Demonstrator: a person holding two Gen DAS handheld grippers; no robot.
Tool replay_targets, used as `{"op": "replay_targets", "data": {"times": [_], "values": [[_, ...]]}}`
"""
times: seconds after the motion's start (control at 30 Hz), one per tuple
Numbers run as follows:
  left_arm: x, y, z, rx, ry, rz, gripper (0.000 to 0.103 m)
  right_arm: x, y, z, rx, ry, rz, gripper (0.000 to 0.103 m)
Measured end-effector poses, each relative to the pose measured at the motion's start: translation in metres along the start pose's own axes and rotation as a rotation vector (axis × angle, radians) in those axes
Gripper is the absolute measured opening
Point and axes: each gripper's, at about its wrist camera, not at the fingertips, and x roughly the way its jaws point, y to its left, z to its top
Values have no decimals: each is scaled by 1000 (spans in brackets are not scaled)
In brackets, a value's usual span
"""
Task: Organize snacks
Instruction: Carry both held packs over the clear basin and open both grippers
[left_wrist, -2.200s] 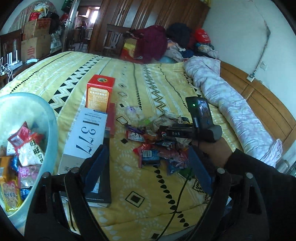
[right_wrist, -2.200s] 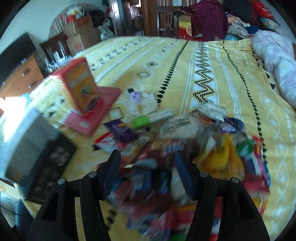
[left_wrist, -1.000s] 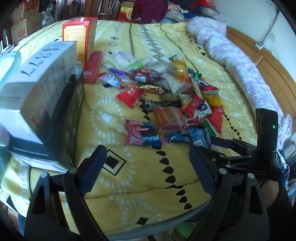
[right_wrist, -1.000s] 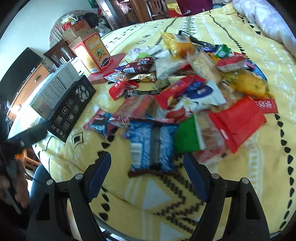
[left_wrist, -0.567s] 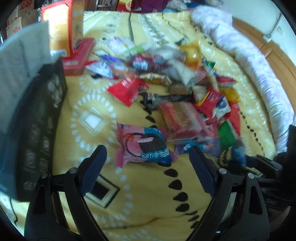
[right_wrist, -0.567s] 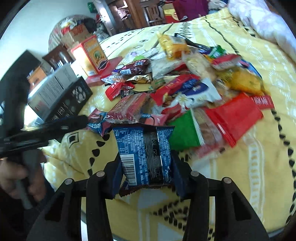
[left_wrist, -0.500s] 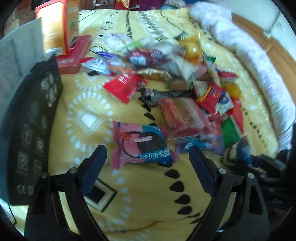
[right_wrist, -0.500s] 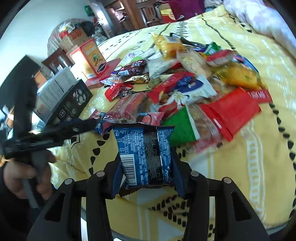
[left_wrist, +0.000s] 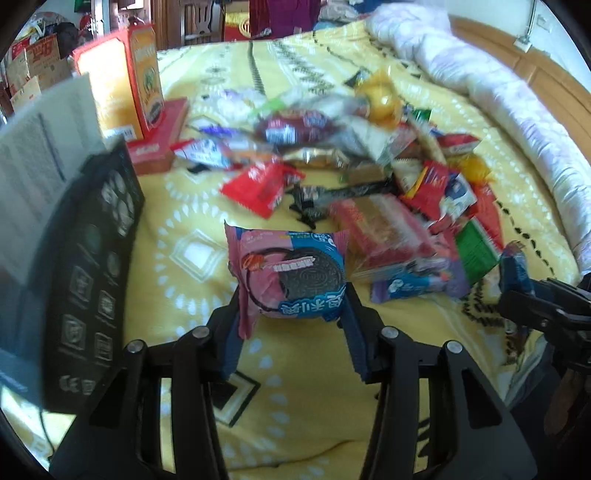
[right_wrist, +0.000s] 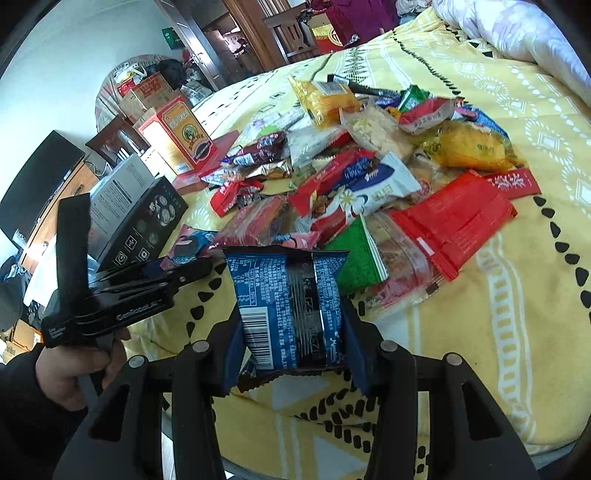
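pink-blue cookie packet, dark-blue crinkled wrapper

Pink-and-blue cookie packet, printed with a dark sandwich cookie, stands on edge, front face to the left wrist camera, just in front of the snack pile. Dark blue packet, back panel with barcode and centre seam showing, stands upright at the pile's near edge. The pile of mixed red, yellow, green and clear wrappers lies loose on the yellow patterned bedspread.
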Motion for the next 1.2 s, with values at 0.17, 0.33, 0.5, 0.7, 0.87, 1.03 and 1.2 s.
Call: {"op": "replay_targets", "data": {"times": [0.17, 0.33, 0.5, 0.7, 0.87, 1.03, 1.2], "values": [[-35, -1, 6, 9, -75, 0, 48, -8, 10, 3, -16, -17, 2, 51], [-66, 9, 13, -4, -127, 20, 48, -12, 24, 8, -41, -30, 2, 51], [-98, 30, 23, -52, -184, 29, 48, -19, 42, 20, -72, -53, 7, 51], [-136, 62, 32, -106, -260, 66, 48, -29, 72, 45, -125, -98, 20, 51], [-166, 104, 35, -176, -319, 125, 48, -33, 112, 74, -188, -139, 53, 51], [-193, 158, 29, -275, -349, 208, 48, -29, 173, 103, -277, -174, 107, 51], [-213, 208, 16, -366, -368, 298, 48, -13, 243, 121, -363, -174, 193, 51]]}}
